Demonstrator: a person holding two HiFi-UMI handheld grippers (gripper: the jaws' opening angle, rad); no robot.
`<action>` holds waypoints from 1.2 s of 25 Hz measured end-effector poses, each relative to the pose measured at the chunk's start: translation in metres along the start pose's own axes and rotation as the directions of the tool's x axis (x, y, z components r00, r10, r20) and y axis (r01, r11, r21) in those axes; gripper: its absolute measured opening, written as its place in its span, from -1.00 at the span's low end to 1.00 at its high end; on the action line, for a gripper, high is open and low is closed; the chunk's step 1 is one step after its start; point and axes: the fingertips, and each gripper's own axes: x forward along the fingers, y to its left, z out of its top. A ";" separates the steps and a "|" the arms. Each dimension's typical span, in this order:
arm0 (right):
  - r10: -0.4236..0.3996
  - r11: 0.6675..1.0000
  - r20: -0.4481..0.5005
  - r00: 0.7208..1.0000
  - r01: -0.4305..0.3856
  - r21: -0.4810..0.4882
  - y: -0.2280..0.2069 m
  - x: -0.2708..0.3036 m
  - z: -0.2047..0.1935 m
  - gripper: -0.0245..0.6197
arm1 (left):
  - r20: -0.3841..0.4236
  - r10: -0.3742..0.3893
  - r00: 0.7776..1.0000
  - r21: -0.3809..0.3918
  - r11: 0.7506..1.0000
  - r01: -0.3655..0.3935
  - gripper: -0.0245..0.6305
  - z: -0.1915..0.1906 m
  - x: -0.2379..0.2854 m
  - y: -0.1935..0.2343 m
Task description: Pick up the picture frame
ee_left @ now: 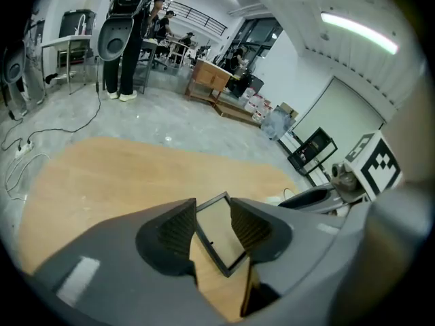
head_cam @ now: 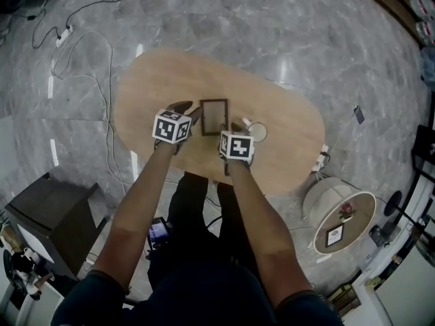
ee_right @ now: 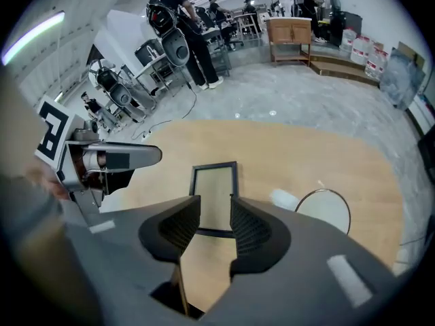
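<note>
The picture frame (head_cam: 214,116) lies flat near the middle of the oval wooden table (head_cam: 285,114), its long sides running away from me, with a round rimmed disc (head_cam: 257,132) just beside it on the right that I cannot identify. My left gripper (ee_left: 212,224) hangs at the frame's left side and my right gripper (ee_right: 211,224) at its near right corner. Both have their jaws apart and grip nothing, and through each gap I see the frame on the wood beyond, not touched by the pads. I judge it light and stiff: a thin dark border around a pale pane, which may be glass, so I treat it as breakable and slick on its face. Lying flat, it gives no easy purchase from above, and a jaw pressing on the pane could slide or crack it. I would take hold on the dark border only, one gripper on each long side. That means working a lower jaw under the edge, closing gently, then lifting level so the frame does not twist or slip out.
</note>
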 end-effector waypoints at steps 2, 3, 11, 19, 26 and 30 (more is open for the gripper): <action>-0.028 0.999 -0.013 1.000 0.028 0.022 -0.005 0.017 -0.009 -0.47 | -0.027 -0.003 1.000 -0.009 1.000 0.003 -0.45 -0.012 0.015 0.006; -0.042 0.999 -0.018 0.999 0.042 0.031 -0.008 0.025 -0.012 -0.47 | -0.037 -0.004 0.999 -0.011 1.000 0.003 -0.45 -0.016 0.023 0.009; -0.099 0.993 -0.023 0.995 0.101 0.057 -0.031 0.073 -0.029 -0.47 | -0.120 0.038 0.992 0.000 0.999 -0.038 -0.45 -0.052 0.072 0.025; -0.082 0.996 -0.032 0.996 0.083 0.044 -0.037 0.096 -0.035 -0.50 | -0.163 0.077 0.984 -0.027 0.996 -0.082 -0.57 -0.070 0.090 0.038; -0.025 0.999 -0.106 0.994 0.028 0.031 -0.034 0.094 -0.038 -0.69 | -0.171 0.054 0.984 -0.143 0.987 -0.079 -0.72 -0.063 0.090 0.036; -0.031 0.999 -0.060 0.998 0.031 0.006 -0.023 0.072 -0.025 -0.74 | -0.103 0.067 0.992 -0.111 0.991 -0.078 -0.76 -0.032 0.071 0.027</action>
